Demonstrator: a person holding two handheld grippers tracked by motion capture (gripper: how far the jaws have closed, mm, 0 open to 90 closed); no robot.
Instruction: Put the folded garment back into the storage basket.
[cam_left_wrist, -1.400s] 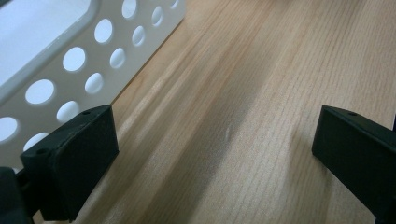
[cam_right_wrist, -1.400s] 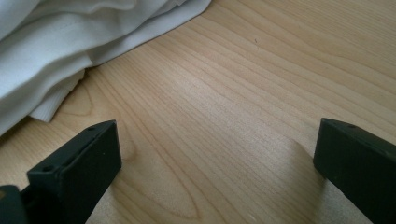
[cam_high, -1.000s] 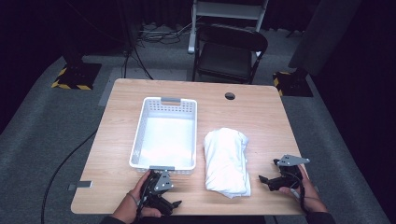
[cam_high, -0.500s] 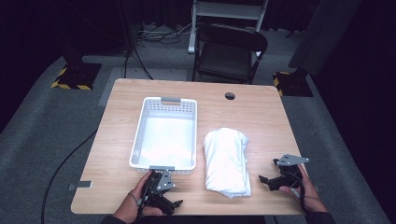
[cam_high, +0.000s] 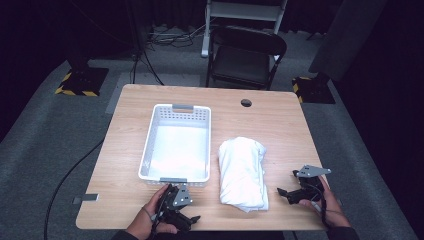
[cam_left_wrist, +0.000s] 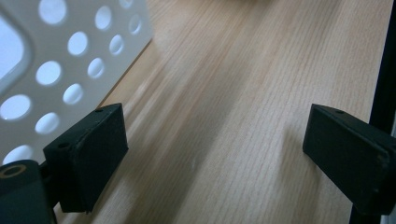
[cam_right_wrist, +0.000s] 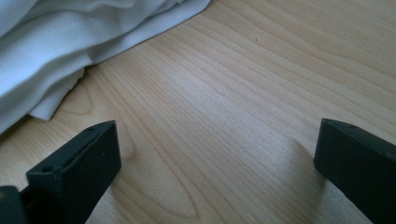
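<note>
White cloth (cam_right_wrist: 60, 42) (maybe folded) beside hand-held gripper (cam_right_wrist: 217, 163), jaws apart.

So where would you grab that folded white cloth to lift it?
Probably at the near right edge of the cloth, coming in low from the right, where the right gripper waits open. The layers lie stacked and flat there, so one jaw could slide under the pile.

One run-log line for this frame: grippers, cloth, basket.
left gripper: open, closing slightly, nothing between jaws | right gripper: open, empty | folded white cloth: on wooden table | white perforated plastic basket: empty
</note>
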